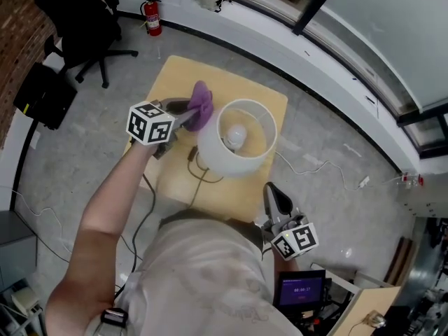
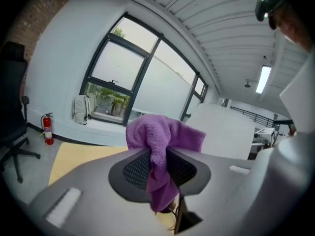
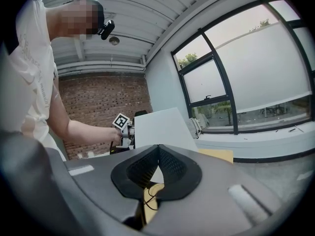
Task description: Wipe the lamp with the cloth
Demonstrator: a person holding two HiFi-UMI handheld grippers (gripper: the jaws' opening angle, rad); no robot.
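1. While the left gripper (image 2: pixel 160 151) is clamped down on the purple cloth (image 2: pixel 162 132), only a narrow fold sits between its pads. The rest bunches loose over the tips. A hard drag could tug that fold free and drop the cloth.
2. Out from the jaws, the cloth sits just beside the lamp (image 1: pixel 220 156), on its left flank in the head view. Whether it is touching I can't tell. The white shade (image 1: pixel 260 140) looks light, so a firm sideways push from here could tilt the lamp or skid it across the table (image 1: pixel 175 72).
3. Watch the right gripper (image 3: pixel 156 154): jaws pinched together on nothing, low at the table's near edge and well apart from the lamp (so nothing is bracing it). That is what makes a tip-over likely.
4. A cord (image 1: pixel 198 172) loops on the tabletop at the lamp's foot, on the left gripper's side. A low sweep could snag it and yank the lamp.
5. Up top the shade is open, with the bulb (image 1: pixel 234 137) exposed. A trailing corner of cloth dipping inside could catch there.
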